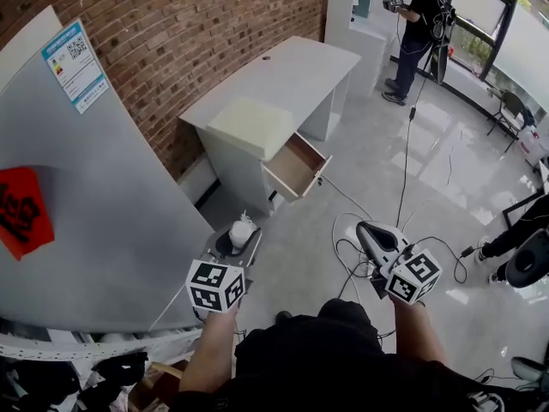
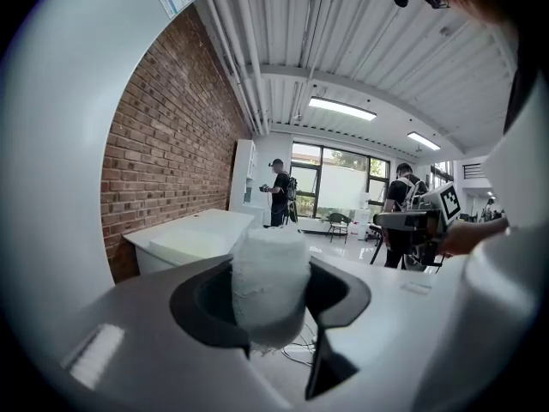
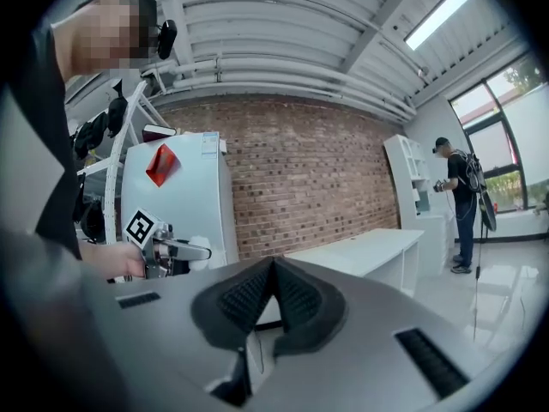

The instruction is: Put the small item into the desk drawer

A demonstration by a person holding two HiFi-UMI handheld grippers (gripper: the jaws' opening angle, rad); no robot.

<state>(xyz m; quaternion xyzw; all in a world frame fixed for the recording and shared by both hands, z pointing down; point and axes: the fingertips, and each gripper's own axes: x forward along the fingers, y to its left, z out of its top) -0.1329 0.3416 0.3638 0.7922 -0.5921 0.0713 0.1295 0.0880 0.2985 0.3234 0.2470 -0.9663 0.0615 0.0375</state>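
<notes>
Both forearms reach forward from the dark-clothed torso at the bottom of the head view, each held nearly level. The left hand-held gripper (image 1: 238,240) is clenched on the small item (image 2: 270,281), a white fabric-like roll that stands upright between its jaws, up in the air over the floor. The right hand-held gripper (image 1: 364,230) carries nothing, and its ribbed pads are pressed together at the tips.

Below them is a glossy pale grey floor (image 1: 292,264), with black cables (image 1: 347,269) looping near the right hand. A tall white fridge (image 1: 103,230) fills the left side.

Farther on, the drawer (image 1: 296,166) stands pulled open under the white tabletop (image 1: 283,75), well apart from the item. The tabletop runs along a brick wall (image 1: 206,33). Beyond it, a person (image 1: 420,24) in dark clothes stands near the windows.
</notes>
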